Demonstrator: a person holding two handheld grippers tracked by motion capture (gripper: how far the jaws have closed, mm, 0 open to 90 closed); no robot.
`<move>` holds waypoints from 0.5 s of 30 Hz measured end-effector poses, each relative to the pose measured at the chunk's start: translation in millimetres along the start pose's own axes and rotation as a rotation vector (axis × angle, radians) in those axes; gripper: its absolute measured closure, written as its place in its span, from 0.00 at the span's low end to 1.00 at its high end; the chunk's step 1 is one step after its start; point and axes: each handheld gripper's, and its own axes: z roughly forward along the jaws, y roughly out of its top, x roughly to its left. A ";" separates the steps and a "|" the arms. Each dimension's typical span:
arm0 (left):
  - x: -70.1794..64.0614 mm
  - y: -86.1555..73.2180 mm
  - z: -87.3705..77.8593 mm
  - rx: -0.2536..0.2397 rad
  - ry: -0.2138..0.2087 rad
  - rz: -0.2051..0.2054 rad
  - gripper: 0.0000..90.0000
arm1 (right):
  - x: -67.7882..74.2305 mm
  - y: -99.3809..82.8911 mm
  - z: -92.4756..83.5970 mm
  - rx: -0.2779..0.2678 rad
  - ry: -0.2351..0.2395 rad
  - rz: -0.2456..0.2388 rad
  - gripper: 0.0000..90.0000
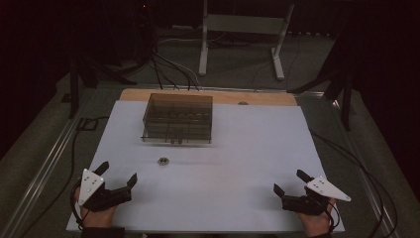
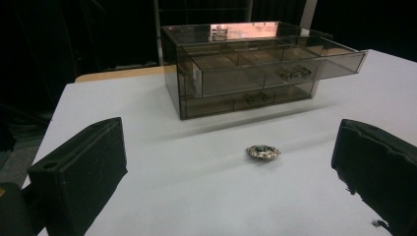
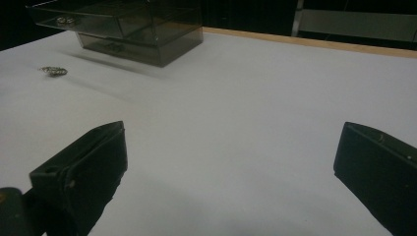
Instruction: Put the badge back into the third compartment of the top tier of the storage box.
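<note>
A smoky clear drawer box stands at the back of the white table, its upper drawer pulled out toward me. A small metallic brooch lies on the table in front of the box. My left gripper rests near the front left edge, open and empty, a little short of the brooch. My right gripper rests near the front right edge, open and empty.
A wooden strip borders the table's far edge. Beyond it are cables on the floor and a white stand. Bare white surface lies between the grippers and to the right of the box.
</note>
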 end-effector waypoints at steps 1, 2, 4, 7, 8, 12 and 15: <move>-0.1 0.0 -0.1 -0.001 0.002 0.002 0.01 | 0.3 0.0 -0.1 -0.002 -0.001 0.000 0.00; 0.0 0.2 -0.4 -0.001 0.003 0.001 0.01 | 0.5 0.1 -0.3 -0.006 0.000 -0.002 0.00; 0.2 0.1 -0.5 -0.001 0.004 0.001 0.01 | 1.1 0.4 -1.0 -0.015 0.001 -0.004 0.00; 0.8 0.0 -0.3 0.001 0.006 0.002 0.01 | 2.2 0.9 -1.7 -0.024 -0.005 -0.007 0.00; 0.8 0.0 -0.2 0.002 0.004 0.001 0.01 | 2.2 0.9 -1.7 -0.024 -0.005 -0.007 0.00; -0.2 0.3 -0.2 0.010 0.011 0.007 0.01 | 3.2 1.7 -3.1 -0.038 -0.006 -0.008 0.00; -1.4 0.8 2.0 0.032 0.018 0.017 0.02 | 3.6 1.8 -2.8 -0.039 -0.006 -0.010 0.00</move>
